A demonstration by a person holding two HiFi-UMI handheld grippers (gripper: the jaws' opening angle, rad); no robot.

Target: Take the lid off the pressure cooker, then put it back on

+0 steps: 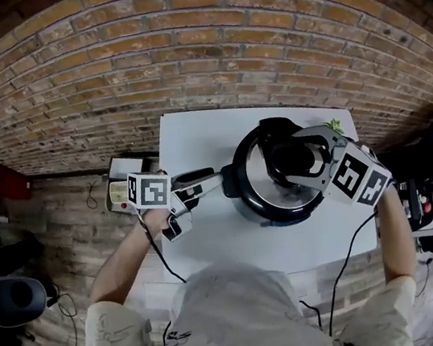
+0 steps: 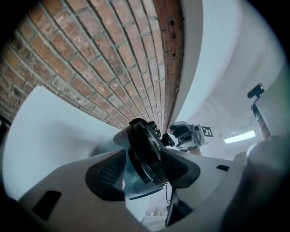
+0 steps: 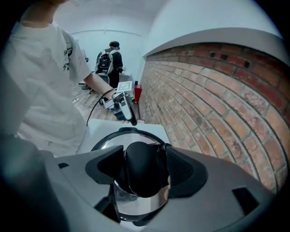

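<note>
The steel pressure cooker point(image 1: 274, 200) stands on the white table point(image 1: 195, 139) with its lid point(image 3: 113, 140) on. The lid's black knob point(image 3: 144, 167) lies between the jaws of my right gripper point(image 1: 295, 157), which reaches down over the lid from the right. Those jaws stand wide, close to the knob's sides, and I see no pad pressing on it. My left gripper point(image 1: 190, 188) comes in level from the left, open, and straddles the cooker's long black side handle point(image 1: 205, 179). In the left gripper view a strip of pot wall shows between one pad and the handle point(image 2: 145, 154).
A brick wall point(image 1: 180, 43) runs close behind the table. On the floor to the left lie a white box point(image 1: 118, 192), a red object point(image 1: 2, 182) and a dark chair point(image 1: 13, 302). Cables hang off the table's near edge. Another person point(image 3: 111, 59) stands far back.
</note>
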